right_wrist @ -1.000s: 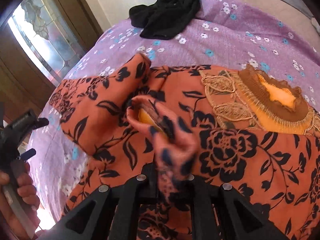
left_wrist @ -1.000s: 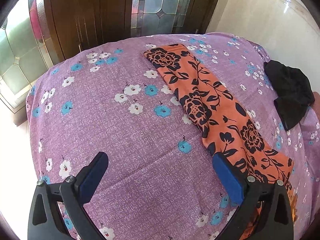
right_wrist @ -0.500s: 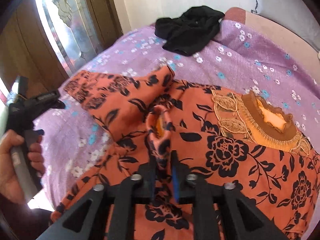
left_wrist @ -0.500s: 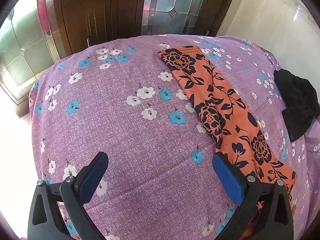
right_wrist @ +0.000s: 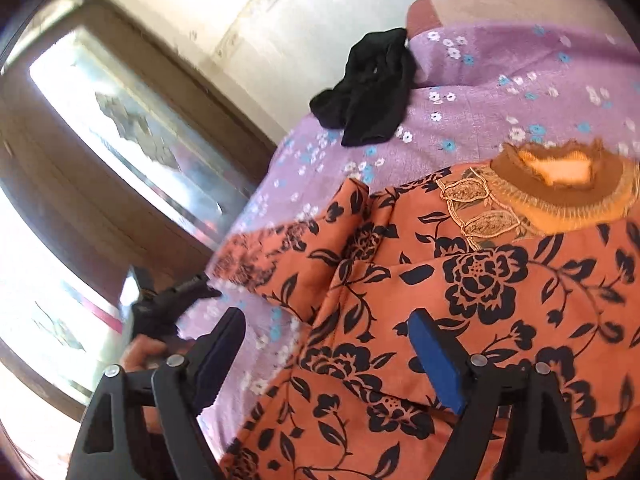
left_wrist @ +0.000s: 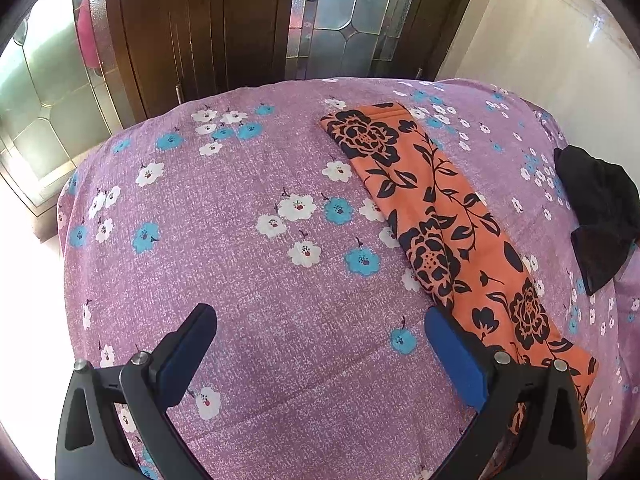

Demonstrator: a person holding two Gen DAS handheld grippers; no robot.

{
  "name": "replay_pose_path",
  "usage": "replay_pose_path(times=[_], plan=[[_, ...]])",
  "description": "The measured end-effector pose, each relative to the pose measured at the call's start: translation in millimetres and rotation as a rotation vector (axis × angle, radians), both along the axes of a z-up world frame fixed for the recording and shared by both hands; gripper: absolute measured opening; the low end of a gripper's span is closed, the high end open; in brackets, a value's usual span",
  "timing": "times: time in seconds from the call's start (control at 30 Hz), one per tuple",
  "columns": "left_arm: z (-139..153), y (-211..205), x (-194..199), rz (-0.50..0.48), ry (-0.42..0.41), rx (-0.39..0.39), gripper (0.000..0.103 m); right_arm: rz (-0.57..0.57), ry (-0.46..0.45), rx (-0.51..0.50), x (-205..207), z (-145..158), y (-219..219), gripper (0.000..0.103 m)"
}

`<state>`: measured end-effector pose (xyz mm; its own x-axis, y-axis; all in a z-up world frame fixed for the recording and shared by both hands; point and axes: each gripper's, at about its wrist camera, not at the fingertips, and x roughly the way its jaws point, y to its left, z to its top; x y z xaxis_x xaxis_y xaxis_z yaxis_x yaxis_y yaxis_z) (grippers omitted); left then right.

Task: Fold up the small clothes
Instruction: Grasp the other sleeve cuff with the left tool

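Observation:
An orange garment with black flowers [right_wrist: 460, 300] lies on the purple floral bedsheet [left_wrist: 240, 260]. Its embroidered brown neckline [right_wrist: 560, 188] is at the far right in the right wrist view. One long sleeve [left_wrist: 440, 220] stretches flat across the bed in the left wrist view. My left gripper [left_wrist: 320, 340] is open and empty, hovering over bare sheet just left of the sleeve. My right gripper [right_wrist: 326, 340] is open and empty above the garment's left side, where the cloth lies folded over. The left gripper also shows in the right wrist view [right_wrist: 176, 296].
A crumpled black garment [right_wrist: 368, 88] lies at the far edge of the bed near the white wall; it also shows in the left wrist view [left_wrist: 600, 208]. Wooden doors with glass panes [left_wrist: 240, 32] stand beyond the bed's end.
My right gripper has opened and let go of the orange cloth fold it was holding; the cloth now lies on the garment. The left gripper has drifted slightly, still open.

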<state>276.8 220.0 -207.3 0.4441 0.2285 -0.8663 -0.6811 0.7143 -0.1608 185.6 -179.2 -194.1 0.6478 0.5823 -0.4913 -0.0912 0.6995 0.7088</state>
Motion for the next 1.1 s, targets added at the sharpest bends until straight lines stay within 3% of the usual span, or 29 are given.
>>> replay_pose_path(times=[0.07,0.13,0.2,0.27,0.37,0.57,0.73,0.77,0.83,0.87,0.9,1.1], plan=[[0.7,5.5,-2.0,0.017,-0.019,-0.016,0.101,-0.014,0.065,0.016,7.6,-18.8,1.0,0.081],[0.0,11.7,-3.9,0.039,-0.038,-0.038,0.094,0.009,0.168,-0.068,18.4,-44.3,13.9,0.068],[-3.0,17.6,-3.7,0.048,-0.041,-0.065,0.079,0.004,0.073,-0.186,12.9,-49.9,25.5,0.049],[-7.3,21.7,-1.5,0.050,-0.048,-0.101,0.072,-0.011,0.090,-0.143,14.1,-50.1,21.0,0.047],[-11.8,24.0,9.9,0.031,-0.062,-0.141,0.071,-0.012,0.079,-0.111,13.4,-52.3,18.6,0.046],[-17.8,40.8,48.1,-0.043,-0.142,-0.112,0.084,-0.014,0.046,-0.128,8.0,-51.6,21.0,0.047],[-19.9,45.3,74.4,-0.087,-0.185,-0.065,0.084,-0.019,0.033,-0.093,4.9,-54.7,14.1,0.047],[-20.1,46.1,78.6,-0.095,-0.193,-0.054,0.080,-0.021,0.030,-0.087,4.6,-55.0,13.7,0.047],[-21.1,44.5,86.9,-0.119,-0.205,-0.037,0.049,-0.023,0.028,-0.072,4.4,-55.4,12.6,0.047],[-23.8,44.3,91.5,-0.139,-0.207,-0.056,0.022,-0.024,0.026,-0.065,4.0,-55.9,11.7,0.047],[-26.7,44.6,94.2,-0.149,-0.210,-0.075,0.012,-0.024,0.024,-0.056,3.5,-56.6,10.8,0.047],[-17.4,40.2,89.4,-0.191,-0.291,-0.060,0.004,-0.032,0.010,-0.005,2.6,-59.3,5.9,0.047]])
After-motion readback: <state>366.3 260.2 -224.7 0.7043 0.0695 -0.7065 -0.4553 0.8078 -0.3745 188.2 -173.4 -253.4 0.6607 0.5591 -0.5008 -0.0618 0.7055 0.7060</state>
